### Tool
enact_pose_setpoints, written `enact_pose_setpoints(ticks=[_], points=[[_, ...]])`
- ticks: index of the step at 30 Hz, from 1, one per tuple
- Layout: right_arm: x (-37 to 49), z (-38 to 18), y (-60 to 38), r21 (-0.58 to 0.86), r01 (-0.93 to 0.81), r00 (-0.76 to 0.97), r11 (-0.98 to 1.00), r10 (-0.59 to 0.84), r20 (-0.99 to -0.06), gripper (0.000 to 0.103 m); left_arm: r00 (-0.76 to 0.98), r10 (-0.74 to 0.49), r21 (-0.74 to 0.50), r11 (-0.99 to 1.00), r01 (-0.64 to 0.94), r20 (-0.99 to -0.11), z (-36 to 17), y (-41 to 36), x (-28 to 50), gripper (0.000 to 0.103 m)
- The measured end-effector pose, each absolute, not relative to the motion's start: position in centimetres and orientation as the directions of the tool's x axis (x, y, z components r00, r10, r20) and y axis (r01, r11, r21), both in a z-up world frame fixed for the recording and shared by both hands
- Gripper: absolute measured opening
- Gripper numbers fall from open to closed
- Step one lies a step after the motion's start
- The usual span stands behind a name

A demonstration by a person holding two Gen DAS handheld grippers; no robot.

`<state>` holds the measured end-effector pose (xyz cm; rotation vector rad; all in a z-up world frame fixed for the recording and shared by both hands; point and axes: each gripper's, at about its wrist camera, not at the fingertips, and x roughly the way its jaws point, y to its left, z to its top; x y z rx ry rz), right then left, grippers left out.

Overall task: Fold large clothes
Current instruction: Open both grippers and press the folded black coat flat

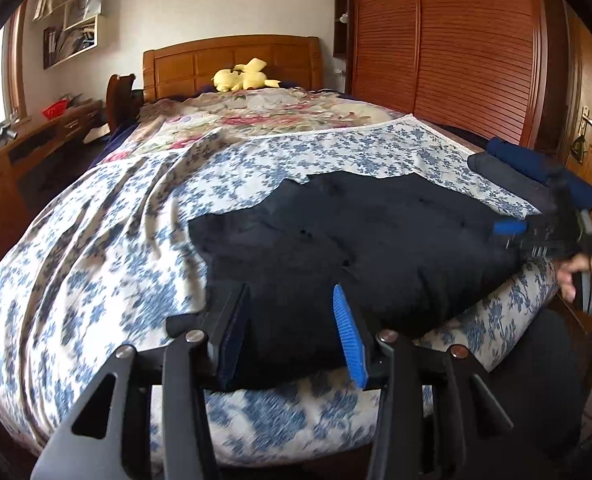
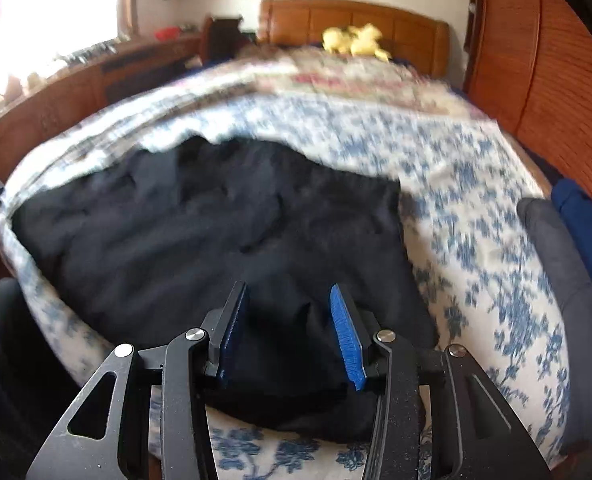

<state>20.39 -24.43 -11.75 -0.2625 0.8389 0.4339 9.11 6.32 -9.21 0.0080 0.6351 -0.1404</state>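
- The left gripper (image 1: 292, 332) hangs over the near left part of the black garment (image 1: 359, 240), its jaws parted. Dark cloth shows between the pads, but neither pad looks pressed into it, so it grips nothing.
- The black garment lies spread across the near end of the bed, on the blue-flowered sheet (image 1: 96, 240), with its near edge close to the mattress edge. It looks already doubled into a broad flat slab.
- The right gripper (image 2: 292, 332) stands over the near right part of the garment (image 2: 200, 232), jaws likewise apart, with cloth between the pads and no squeeze visible. The right wrist view is blurred.
- On the far right, a folded grey piece (image 2: 555, 256) and a navy piece (image 2: 591, 224) lie at the bed's edge, apart from the black garment.
- The step in hand appears to be the pause between folds: both claws loose over the near hem.
- The next move likely calls for both claws to close on the near edge together, then carry it away towards the far edge, keeping the layers aligned.
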Motion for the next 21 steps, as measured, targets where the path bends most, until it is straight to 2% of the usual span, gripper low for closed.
enact_pose_setpoints(ticks=[1, 4, 14, 18, 21], points=[[20.6, -12.9, -24.5, -0.039, -0.478, 0.558, 0.878, 0.269, -0.785, 0.043, 0.793, -0.135, -0.038, 0.989, 0.14, -0.594, -9.2, 5.9, 9.5, 0.042], [20.2, -13.8, -25.0, -0.035, -0.488, 0.571, 0.872, 0.289, -0.769, 0.043, 0.78, -0.155, -0.042, 0.986, 0.164, -0.607, -9.6, 4.3, 11.0, 0.042], [18.7, -11.1, -26.5, -0.038, -0.45, 0.613, 0.892, 0.278, -0.74, 0.043, 0.708, -0.159, -0.069, 0.986, 0.154, -0.689, -13.3, 2.6, 13.0, 0.042], [18.2, -9.9, -28.1, -0.038, -0.414, 0.65, 0.91, 0.266, -0.712, 0.043, 0.693, -0.166, -0.088, 0.985, 0.147, -0.702, -14.7, 2.7, 12.9, 0.042], [18.6, -10.6, -28.9, -0.024, -0.393, 0.641, 0.919, 0.255, -0.724, 0.043, 0.694, -0.163, -0.084, 0.986, 0.147, -0.702, -15.4, 2.5, 12.7, 0.042]])
